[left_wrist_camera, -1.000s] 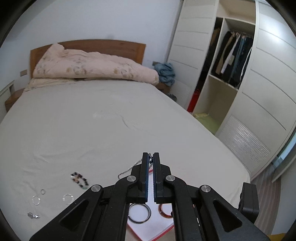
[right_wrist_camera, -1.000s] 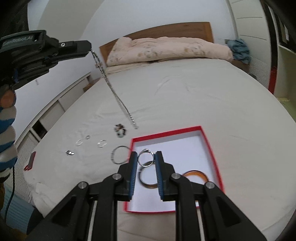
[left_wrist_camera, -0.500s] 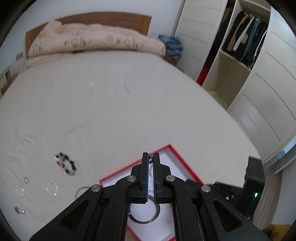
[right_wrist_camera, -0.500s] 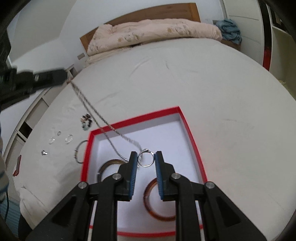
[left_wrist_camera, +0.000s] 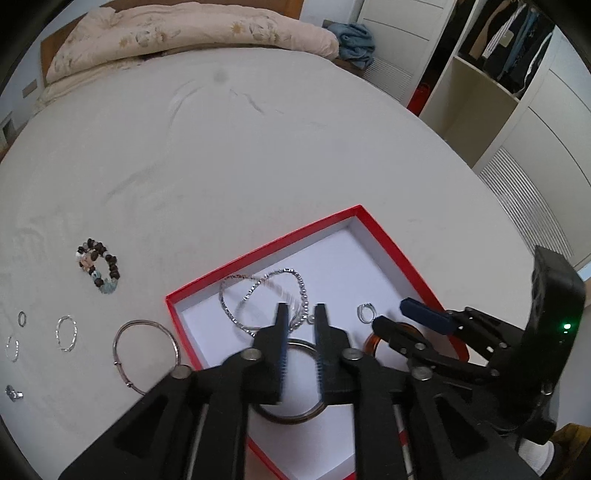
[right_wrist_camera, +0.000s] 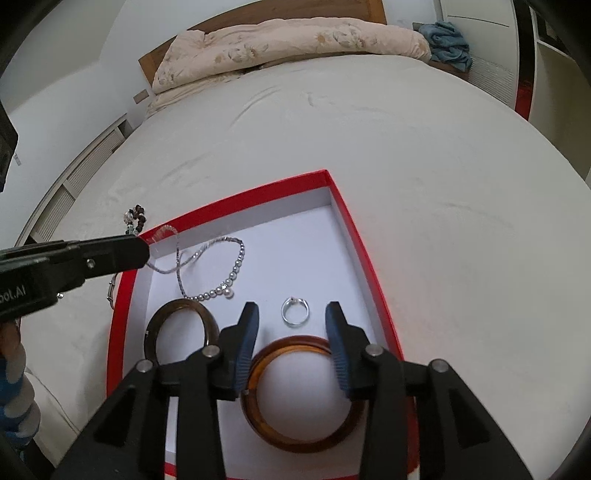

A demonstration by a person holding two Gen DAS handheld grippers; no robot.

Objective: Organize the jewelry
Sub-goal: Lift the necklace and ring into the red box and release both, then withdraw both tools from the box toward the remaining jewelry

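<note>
A red-rimmed white box lies on the bed. Inside it lie a silver chain necklace, a silver ring, an amber bangle and a dark bangle. My left gripper hovers over the necklace's near end with its jaws opening, and the pads do not press the chain. My right gripper is opening too. The ring lies on the box floor between its fingers, untouched.
Left of the box on the sheet lie a beaded bracelet, a thin silver bangle, two small hoops, a tiny ring and a charm. A folded quilt lies at the headboard. An open wardrobe stands beyond the bed's right edge.
Both grippers came down to the box. The necklace that hung from my left gripper now lies in the box, and those jaws have parted. My right gripper has let go of the ring.
</note>
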